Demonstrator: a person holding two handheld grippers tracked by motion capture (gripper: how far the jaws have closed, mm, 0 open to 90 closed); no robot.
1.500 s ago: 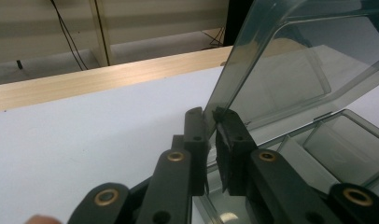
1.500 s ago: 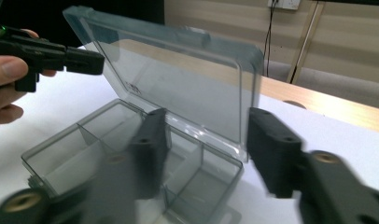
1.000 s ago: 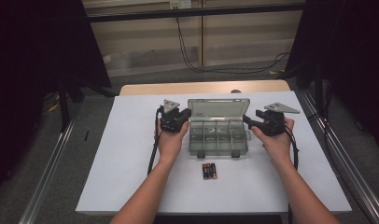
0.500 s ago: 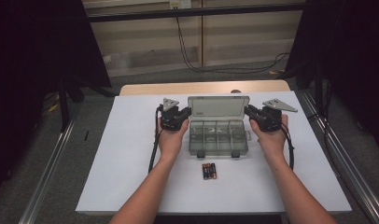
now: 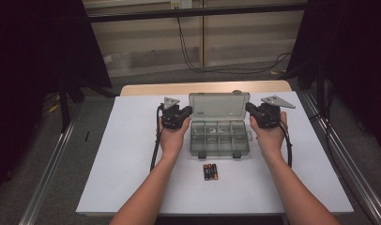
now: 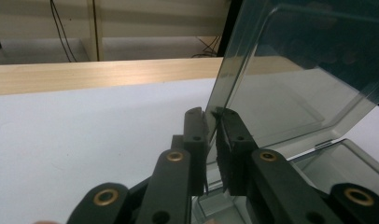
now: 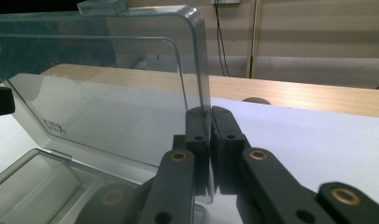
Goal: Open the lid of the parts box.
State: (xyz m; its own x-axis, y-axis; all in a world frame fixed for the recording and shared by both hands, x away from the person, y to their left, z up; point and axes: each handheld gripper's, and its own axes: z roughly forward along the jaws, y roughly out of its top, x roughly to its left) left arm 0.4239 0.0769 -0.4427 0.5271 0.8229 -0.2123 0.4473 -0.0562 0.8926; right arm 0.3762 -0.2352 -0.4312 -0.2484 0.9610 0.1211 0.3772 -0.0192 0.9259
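the clear plastic organiser box [image 5: 219, 136] sits mid-bench [image 5: 132, 154], its raised lid [image 5: 219, 105] light, thin, springy and slick, so the left tongs [image 6: 212, 113] and right tongs [image 7: 208, 111] pinching its side edges suit it

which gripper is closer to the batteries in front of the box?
Left, slightly. The left gripper pinches the lid at its left edge, the right gripper at its right edge; the batteries lie left of the box's middle.
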